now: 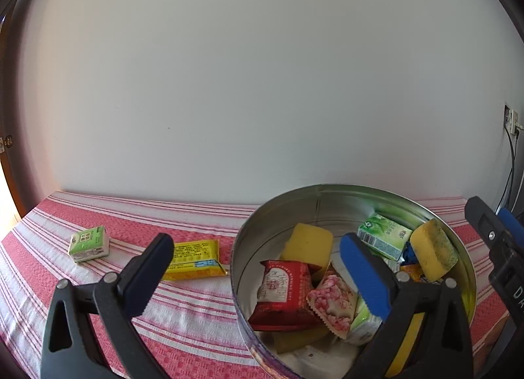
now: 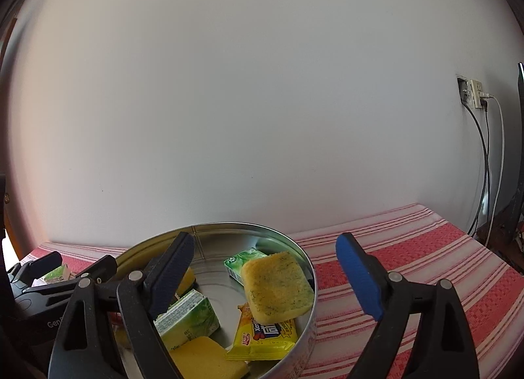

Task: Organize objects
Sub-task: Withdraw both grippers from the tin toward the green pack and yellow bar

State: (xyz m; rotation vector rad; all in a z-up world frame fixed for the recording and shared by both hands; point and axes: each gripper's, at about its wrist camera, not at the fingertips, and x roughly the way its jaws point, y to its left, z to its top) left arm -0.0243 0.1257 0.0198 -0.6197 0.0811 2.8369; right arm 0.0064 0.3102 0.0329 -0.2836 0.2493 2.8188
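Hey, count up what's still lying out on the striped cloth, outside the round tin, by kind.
Green tissue pack: 1
Yellow snack packet: 1
Total: 2

**Open cloth at both sides, crowded tin between**

The round tin (image 1: 353, 195) is filled by sponges, tissue packs and snack packets — little bare floor is left, seen only near its far wall. Left of the tin, the striped tablecloth (image 1: 196, 300) is interrupted by a yellow packet (image 1: 195, 259) just beside the tin wall and a green tissue pack (image 1: 89, 243) farther out. Right of the tin, a broad stretch of cloth (image 2: 409, 248) is left unobstructed — bounded by hanging cables (image 2: 484, 163) at the far edge.
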